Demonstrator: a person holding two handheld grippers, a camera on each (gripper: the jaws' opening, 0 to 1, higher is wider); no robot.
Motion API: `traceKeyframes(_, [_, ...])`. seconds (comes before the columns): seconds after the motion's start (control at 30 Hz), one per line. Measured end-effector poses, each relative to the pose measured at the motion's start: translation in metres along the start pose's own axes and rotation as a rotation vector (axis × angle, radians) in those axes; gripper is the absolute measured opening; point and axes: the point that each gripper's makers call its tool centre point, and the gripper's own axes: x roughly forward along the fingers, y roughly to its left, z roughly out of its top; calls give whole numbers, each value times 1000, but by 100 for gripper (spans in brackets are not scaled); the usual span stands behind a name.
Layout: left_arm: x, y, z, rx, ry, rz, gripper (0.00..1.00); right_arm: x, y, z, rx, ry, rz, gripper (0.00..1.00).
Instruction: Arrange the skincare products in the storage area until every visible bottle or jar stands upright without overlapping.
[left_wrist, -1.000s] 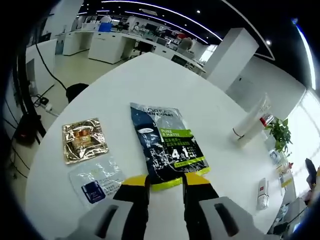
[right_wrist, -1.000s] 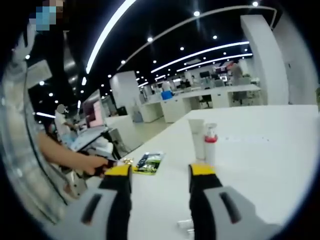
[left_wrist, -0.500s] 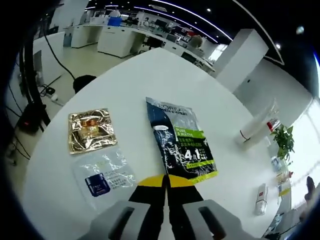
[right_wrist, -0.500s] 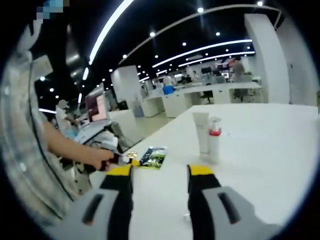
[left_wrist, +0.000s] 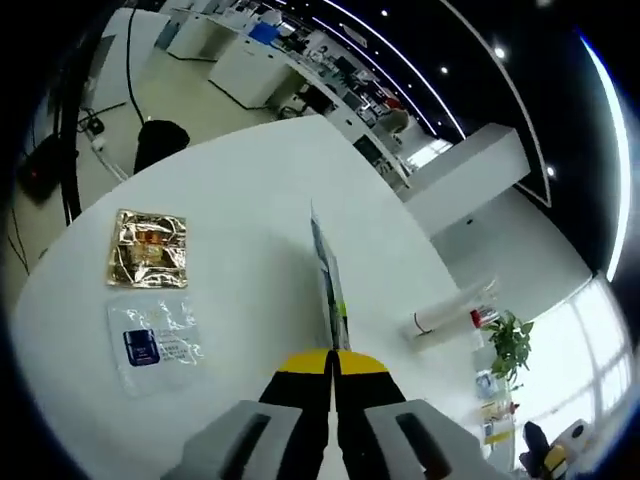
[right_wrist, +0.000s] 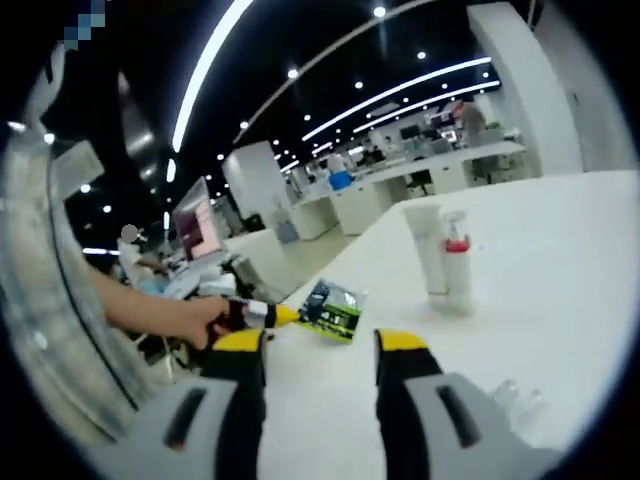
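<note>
My left gripper (left_wrist: 333, 358) is shut on the lower edge of a dark blue and green sachet (left_wrist: 326, 285), which hangs above the white table (left_wrist: 250, 190) and is seen edge-on. A gold sachet (left_wrist: 150, 250) and a clear sachet with a blue jar print (left_wrist: 150, 340) lie flat at the left. A white tube (left_wrist: 440, 318) and a red-collared bottle (left_wrist: 482, 316) stand further right. In the right gripper view, my right gripper (right_wrist: 320, 350) is open over the table, the left gripper (right_wrist: 258, 314) holds the sachet (right_wrist: 333, 310) up, and the tube (right_wrist: 430, 250) and bottle (right_wrist: 458, 272) stand upright.
A person's hand (right_wrist: 190, 320) grips the left tool. Small clear items (right_wrist: 515, 400) lie near my right jaws. A potted plant (left_wrist: 510, 345) stands beyond the tube. The table's curved edge (left_wrist: 60, 250) drops to a floor with cables and a black stool (left_wrist: 160, 140).
My left gripper shut on the blue and green sachet's edge and lifted it off the table, turning it edge-on. The right gripper stayed open.
</note>
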Motion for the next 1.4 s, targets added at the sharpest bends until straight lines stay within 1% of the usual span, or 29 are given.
traceKeyframes(0.03, [-1, -6, 3, -10, -6, -21, 0, 4, 0, -1, 26, 0, 6, 40])
traceKeyframes(0.07, [-2, -9, 5, -11, -9, -29, 0, 5, 0, -1, 32, 0, 8, 40])
traceKeyframes(0.13, [-5, -24, 14, -30, -30, -83, 0, 13, -1, -1, 59, -7, 20, 40])
traceKeyframes(0.2, [-7, -33, 19, -33, -29, -108, 0, 20, -3, -2, 75, -14, 24, 40])
traceKeyframes(0.27, [-10, -42, 25, -40, -40, -139, 0, 25, -5, -3, 92, -16, 24, 41])
traceKeyframes(0.3, [-13, -49, 30, -49, -49, -160, 0, 29, -6, -3, 102, -19, 25, 41])
traceKeyframes(0.4, [-19, -64, 36, -55, -55, -204, 0, 37, -5, 0, 130, -35, 38, 41])
traceKeyframes(0.47, [-22, -71, 39, -62, -61, -235, 0, 42, -3, 3, 139, -41, 49, 40])
traceKeyframes(0.5, [-25, -75, 40, -66, -64, -249, 0, 44, -2, 4, 143, -45, 58, 40])
traceKeyframes(0.57, [-29, -82, 41, -75, -64, -274, 0, 48, 3, 5, 178, -37, 84, 40])
traceKeyframes(0.6, [-32, -87, 40, -77, -64, -293, 0, 50, 7, 5, 226, -34, 107, 40])
traceKeyframes(0.63, [-35, -91, 39, -78, -65, -308, 0, 51, 8, 5, 257, -31, 118, 40])
traceKeyframes(0.67, [-38, -95, 38, -90, -62, -327, 0, 52, 8, 4, 273, -29, 122, 40])
traceKeyframes(0.73, [-42, -101, 36, -102, -58, -354, 0, 53, 14, 3, 326, -21, 156, 40])
traceKeyframes(0.8, [-47, -109, 34, -106, -56, -391, 0, 55, 19, -3, 384, 11, 187, 42])
traceKeyframes(0.9, [-55, -123, 30, -112, -41, -449, 0, 57, 24, -6, 416, 22, 225, 46])
traceKeyframes(0.93, [-58, -129, 30, -118, -39, -476, 0, 57, 30, -7, 446, 32, 254, 50])
traceKeyframes(0.97, [-60, -132, 30, -123, -37, -489, 0, 57, 33, -8, 471, 42, 266, 53])
traceKeyframes(1.0, [-64, -139, 30, -123, -34, -522, 0, 58, 35, -9, 505, 48, 275, 58])
traceKeyframes(1.03, [-66, -143, 29, -122, -31, -534, 0, 59, 36, -9, 517, 48, 284, 63])
traceKeyframes(1.1, [-72, -154, 28, -122, -20, -567, 0, 60, 39, -7, 532, 38, 301, 68])
traceKeyframes(1.13, [-76, -161, 28, -124, -15, -598, 0, 60, 43, -5, 577, 37, 323, 71])
traceKeyframes(1.2, [-82, -171, 26, -118, 0, -638, 0, 60, 47, -4, 634, 40, 355, 74])
traceKeyframes(1.23, [-86, -178, 25, -116, 8, -662, 0, 60, 50, -1, 681, 31, 382, 77])
traceKeyframes(1.27, [-91, -185, 23, -106, 22, -698, 0, 61, 52, 6, 746, -1, 409, 80])
traceKeyframes(1.3, [-94, -189, 22, -103, 25, -713, 0, 62, 52, 7, 764, -8, 414, 83])
traceKeyframes(1.33, [-100, -196, 21, -98, 40, -756, 0, 61, 55, 9, 793, -13, 433, 86])
traceKeyframes(1.37, [-104, -200, 19, -90, 47, -780, 0, 61, 57, 11, 827, -18, 451, 86])
traceKeyframes(1.4, [-106, -203, 18, -87, 48, -794, 0, 59, 60, 12, 869, -7, 479, 86])
